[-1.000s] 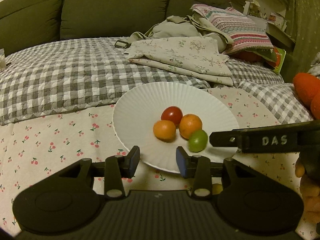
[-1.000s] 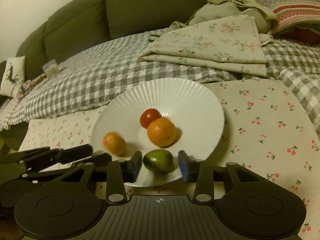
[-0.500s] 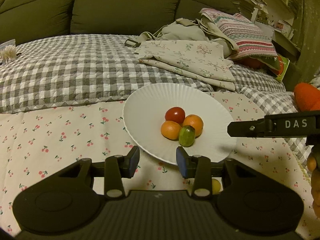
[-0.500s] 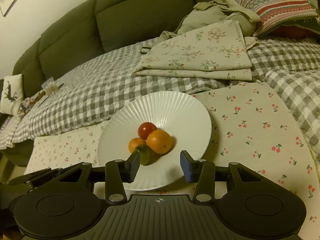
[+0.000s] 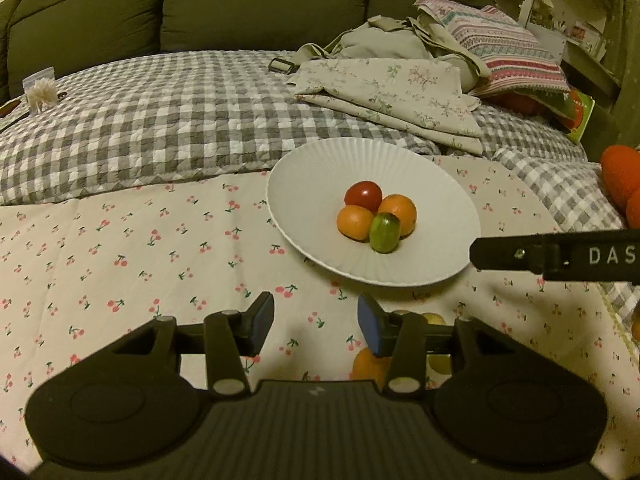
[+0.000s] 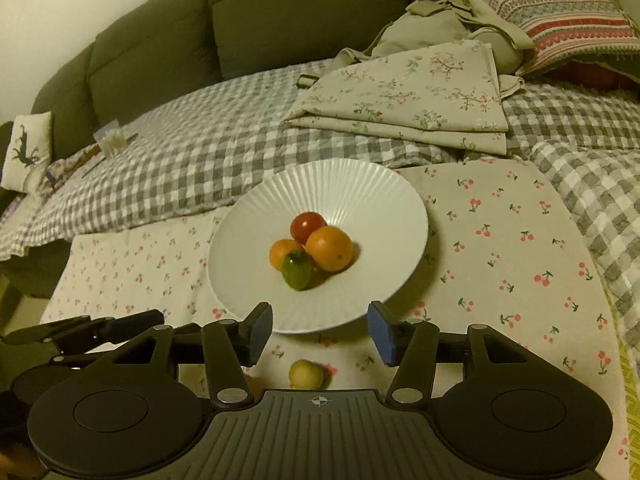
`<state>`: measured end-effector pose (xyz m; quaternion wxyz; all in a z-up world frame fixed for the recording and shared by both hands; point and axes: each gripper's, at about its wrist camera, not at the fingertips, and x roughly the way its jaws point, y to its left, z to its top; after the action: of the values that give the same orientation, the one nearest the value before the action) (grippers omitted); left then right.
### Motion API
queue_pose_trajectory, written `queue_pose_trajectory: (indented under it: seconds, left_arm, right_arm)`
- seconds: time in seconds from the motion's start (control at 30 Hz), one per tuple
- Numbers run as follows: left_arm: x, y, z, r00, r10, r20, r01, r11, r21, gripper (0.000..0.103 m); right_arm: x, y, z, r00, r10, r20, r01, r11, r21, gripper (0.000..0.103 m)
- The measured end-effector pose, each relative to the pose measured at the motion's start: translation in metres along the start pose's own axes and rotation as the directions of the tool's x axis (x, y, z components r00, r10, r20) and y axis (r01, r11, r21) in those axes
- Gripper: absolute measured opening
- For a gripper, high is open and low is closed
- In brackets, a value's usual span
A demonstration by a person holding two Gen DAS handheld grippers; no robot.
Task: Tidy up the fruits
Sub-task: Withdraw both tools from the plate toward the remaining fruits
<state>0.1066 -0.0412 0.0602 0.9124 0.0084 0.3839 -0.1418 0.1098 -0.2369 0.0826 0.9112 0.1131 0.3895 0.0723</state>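
A white ribbed plate (image 5: 436, 184) (image 6: 380, 184) lies on the cherry-print cloth and holds a red tomato (image 5: 363, 195) (image 6: 306, 226), two oranges (image 5: 354, 222) (image 5: 400, 209) (image 6: 331, 248) and a green fruit (image 5: 385, 233) (image 6: 297, 270), all touching. My left gripper (image 5: 316, 320) is open and empty, near the plate's front edge. My right gripper (image 6: 320, 330) is open and empty, above a small yellow fruit (image 6: 306, 374) on the cloth. An orange (image 5: 370, 366) and yellow-green fruits (image 5: 436, 362) lie on the cloth behind the left gripper's right finger.
A grey checked quilt (image 5: 160, 112) and folded floral cloth (image 5: 392, 96) lie beyond the plate. A green sofa back (image 5: 240, 4) and striped pillow (image 5: 500, 48) stand behind. The right gripper's finger (image 5: 560, 254) crosses the left wrist view. An orange object (image 5: 620, 178) sits at the right.
The right gripper let go of the green fruit on the plate and drew back; the fruit rolled against the oranges. The left gripper also drew back from the plate. Loose fruits on the cloth came into view.
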Motion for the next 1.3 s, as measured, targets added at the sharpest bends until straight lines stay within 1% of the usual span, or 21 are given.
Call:
queue_pose_trajectory:
  seconds: [0.13,0.23,0.47,0.57,0.8,0.93,1.1,1.3]
  left_arm:
    - [-0.003,-0.001,-0.002,1.0,0.003,-0.008,-0.003,1.0,-0.005,0.046]
    - [-0.005,-0.001,-0.004,1.0,0.004,-0.018,-0.004,1.0,-0.006,0.046]
    - [-0.016,0.0,-0.01,1.0,0.001,-0.027,-0.002,1.0,-0.015,0.047]
    - [-0.019,0.002,-0.014,0.999,-0.011,-0.039,0.01,1.0,-0.026,0.047]
    - [-0.027,0.003,-0.032,0.995,-0.04,-0.087,0.036,0.998,-0.047,0.047]
    - [-0.032,0.0,-0.044,0.991,-0.068,-0.115,0.062,0.997,-0.053,0.047]
    - [-0.036,-0.005,-0.06,0.986,-0.084,-0.146,0.076,0.995,-0.059,0.047]
    - [-0.029,-0.02,-0.078,0.978,-0.089,-0.189,0.087,0.996,-0.018,0.048]
  right_arm:
    - [-0.006,0.003,0.0,1.0,0.005,0.007,-0.005,1.0,-0.009,0.056]
    - [-0.01,0.005,0.0,1.0,0.008,0.008,-0.008,1.0,-0.015,0.06]
    - [-0.011,0.008,-0.004,1.0,0.003,-0.019,-0.003,1.0,-0.031,0.06]
    - [-0.012,0.01,-0.004,1.0,0.003,-0.026,-0.004,0.999,-0.039,0.06]
    - [-0.013,0.011,-0.007,0.999,0.005,-0.05,-0.007,0.999,-0.037,0.06]
    - [-0.016,0.013,-0.013,0.998,0.012,-0.065,-0.015,0.999,-0.043,0.06]
    - [-0.024,0.015,-0.023,0.996,0.027,-0.08,-0.032,0.998,-0.06,0.06]
    - [-0.022,0.016,-0.028,0.995,0.026,-0.095,-0.033,0.997,-0.075,0.06]
